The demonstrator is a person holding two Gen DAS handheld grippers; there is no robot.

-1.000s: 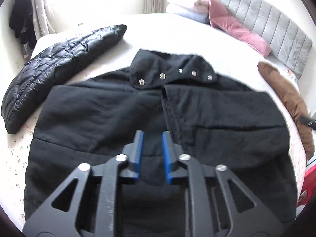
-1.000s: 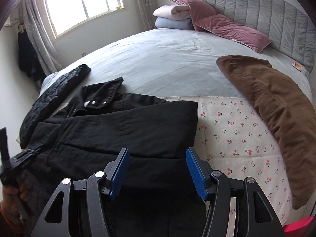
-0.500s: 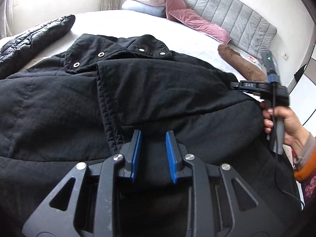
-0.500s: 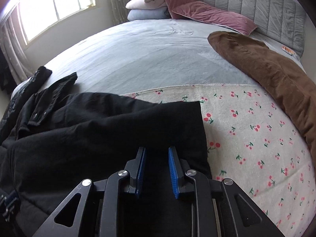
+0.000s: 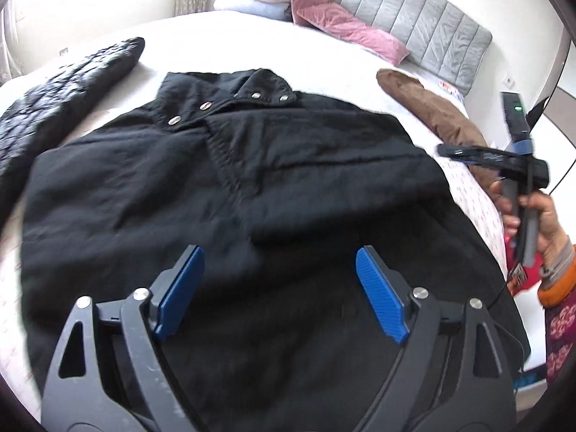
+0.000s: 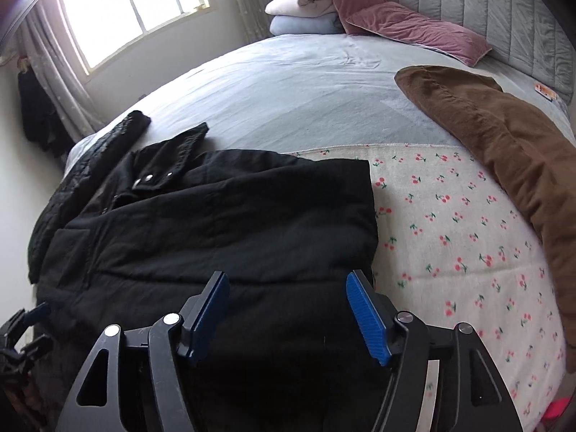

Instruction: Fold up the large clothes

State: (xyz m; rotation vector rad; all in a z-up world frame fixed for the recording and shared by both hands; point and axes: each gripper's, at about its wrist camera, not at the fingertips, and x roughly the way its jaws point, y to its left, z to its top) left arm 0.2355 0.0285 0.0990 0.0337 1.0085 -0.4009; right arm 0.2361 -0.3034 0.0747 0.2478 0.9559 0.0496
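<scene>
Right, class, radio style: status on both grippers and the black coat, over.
Left gripper open, over black coat. Right gripper open, above the coat's right edge. Coat flat on bed, sides folded in. Brown garment alongside, not touching.

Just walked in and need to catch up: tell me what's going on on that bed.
A person is folding a black jacket spread on the bed, holding a gripper in each hand. Both the left gripper and the right gripper hover open over the jacket's lower part, gripping nothing. The jacket's sides look folded in. A quilted black coat and a brown garment lie to either side.
</scene>
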